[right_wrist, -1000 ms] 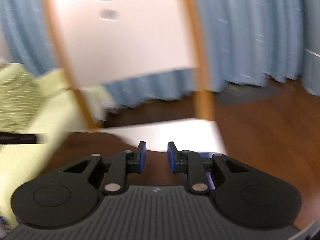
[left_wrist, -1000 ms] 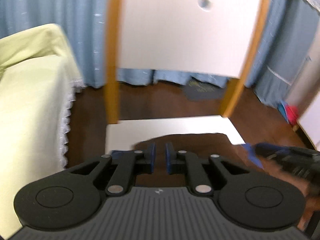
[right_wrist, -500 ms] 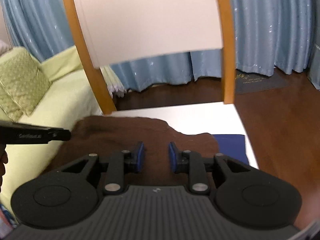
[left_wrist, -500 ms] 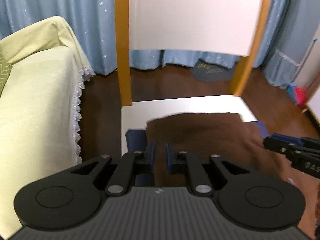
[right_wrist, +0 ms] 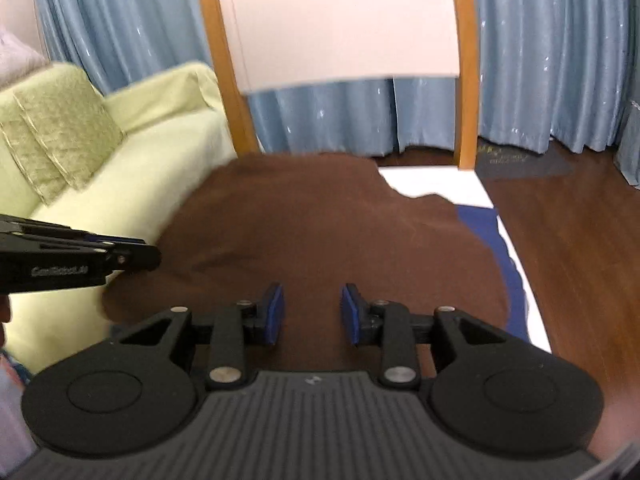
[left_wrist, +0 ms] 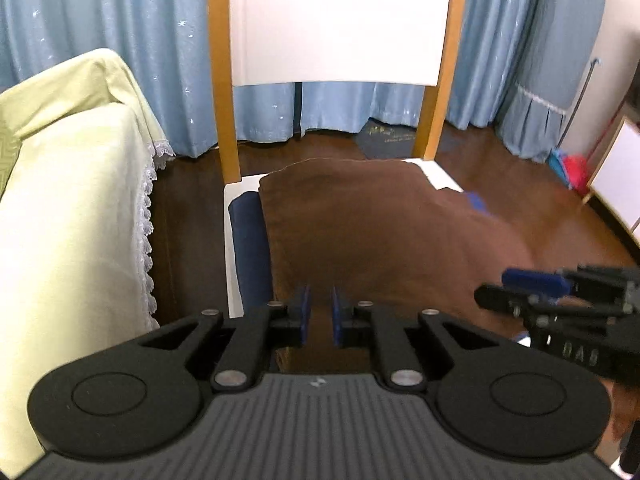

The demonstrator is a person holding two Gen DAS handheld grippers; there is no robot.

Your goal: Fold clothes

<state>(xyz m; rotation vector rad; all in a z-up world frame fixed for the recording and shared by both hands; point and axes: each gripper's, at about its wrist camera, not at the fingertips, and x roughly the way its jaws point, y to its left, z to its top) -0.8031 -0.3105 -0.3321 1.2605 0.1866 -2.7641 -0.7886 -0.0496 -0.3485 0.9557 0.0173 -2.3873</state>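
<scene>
A brown cloth (left_wrist: 384,232) lies spread over a white chair seat (left_wrist: 234,240), covering most of it and spilling past its near edge. Under the cloth lies a navy cloth (left_wrist: 250,248), showing as a strip along the seat's left side and as a sliver (right_wrist: 484,226) at its right side. The chair's white backrest (left_wrist: 336,24) stands behind the seat between two wooden posts (left_wrist: 222,72), with a round hole near its top.

The left gripper (left_wrist: 319,314) sits at the near left part of the brown cloth, its blue pads (left_wrist: 305,312) brought close together with only a narrow gap; whether fabric is pinched between them cannot be told. The right gripper (right_wrist: 311,314) hovers over the near middle of the cloth, pads (right_wrist: 274,312) spread apart and holding nothing.

Left of the chair is a sofa (left_wrist: 72,208) under a pale yellow-green cover with a lace hem, with a quilted cushion (right_wrist: 52,140) on it. Behind the chair hang light blue curtains (left_wrist: 100,40) reaching a dark wood floor (right_wrist: 580,264). A dark mat (left_wrist: 390,142) lies on the floor beyond the seat.
</scene>
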